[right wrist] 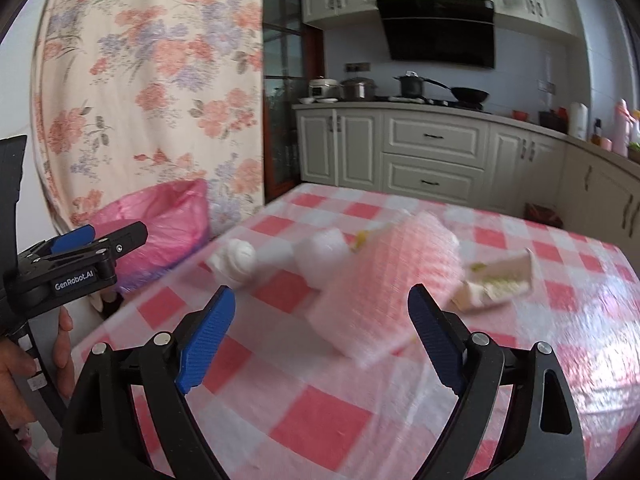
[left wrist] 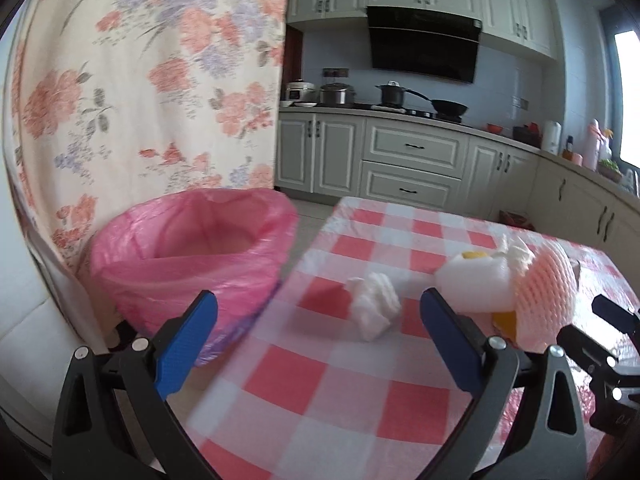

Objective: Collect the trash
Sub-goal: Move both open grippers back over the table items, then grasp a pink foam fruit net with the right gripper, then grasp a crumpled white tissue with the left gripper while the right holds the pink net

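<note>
Left gripper [left wrist: 320, 336] and right gripper [right wrist: 322, 334] both spread wide, empty; tissue wad [left wrist: 374, 306], white foam block [left wrist: 474, 282], pink foam net [right wrist: 386, 280], torn wrapper [right wrist: 498, 282] all on table [right wrist: 320, 412] near left edge; pink-lined bin [left wrist: 188, 252] beside that edge looks empty; collection seemingly not started.

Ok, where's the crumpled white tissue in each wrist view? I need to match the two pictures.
Left wrist: the crumpled white tissue lies on the checked tablecloth at centre frame, between the open fingers and just right of the pink-lined bin.
Right wrist: the tissue sits left of centre, near the table's left edge, blurred.
Shared landmark: the pink-lined bin, left of the tissue in both views.
</note>
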Motion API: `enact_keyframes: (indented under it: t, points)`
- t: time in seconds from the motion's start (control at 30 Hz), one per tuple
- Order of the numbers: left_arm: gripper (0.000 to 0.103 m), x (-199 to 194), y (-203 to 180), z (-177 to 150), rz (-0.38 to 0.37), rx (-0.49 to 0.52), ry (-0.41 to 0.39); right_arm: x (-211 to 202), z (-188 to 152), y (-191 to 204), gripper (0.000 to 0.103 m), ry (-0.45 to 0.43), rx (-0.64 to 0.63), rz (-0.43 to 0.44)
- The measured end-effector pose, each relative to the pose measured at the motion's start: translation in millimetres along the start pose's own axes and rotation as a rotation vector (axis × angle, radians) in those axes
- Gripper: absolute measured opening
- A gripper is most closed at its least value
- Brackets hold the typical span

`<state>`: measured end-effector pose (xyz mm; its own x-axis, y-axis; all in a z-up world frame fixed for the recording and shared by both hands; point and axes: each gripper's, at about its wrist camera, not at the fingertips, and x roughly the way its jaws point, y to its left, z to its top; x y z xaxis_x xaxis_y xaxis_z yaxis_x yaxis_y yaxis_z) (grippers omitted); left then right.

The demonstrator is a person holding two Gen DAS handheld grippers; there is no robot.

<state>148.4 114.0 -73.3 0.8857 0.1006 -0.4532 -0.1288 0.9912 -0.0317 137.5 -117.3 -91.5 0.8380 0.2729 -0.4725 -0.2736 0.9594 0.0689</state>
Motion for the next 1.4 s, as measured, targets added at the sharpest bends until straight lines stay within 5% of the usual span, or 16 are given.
enact_keyframes:
  t: [0.3,0.9,1.13,1.4]
  points:
    - [0.098,22,-52,-21,-0.015,0.114,0.038,4,-8,-43,0.083,0.015,0.13,-0.052]
    - [0.098,34,-46,-21,-0.015,0.096,0.058,69,8,-43,0.083,0.116,0.209,-0.079]
    - [0.098,36,-46,-22,-0.015,0.091,0.072,56,-5,-47,0.049,0.13,0.166,-0.073]
    - [0.098,36,-55,-22,-0.015,0.119,0.068,25,-13,-74,0.036,0.111,0.113,-0.14]
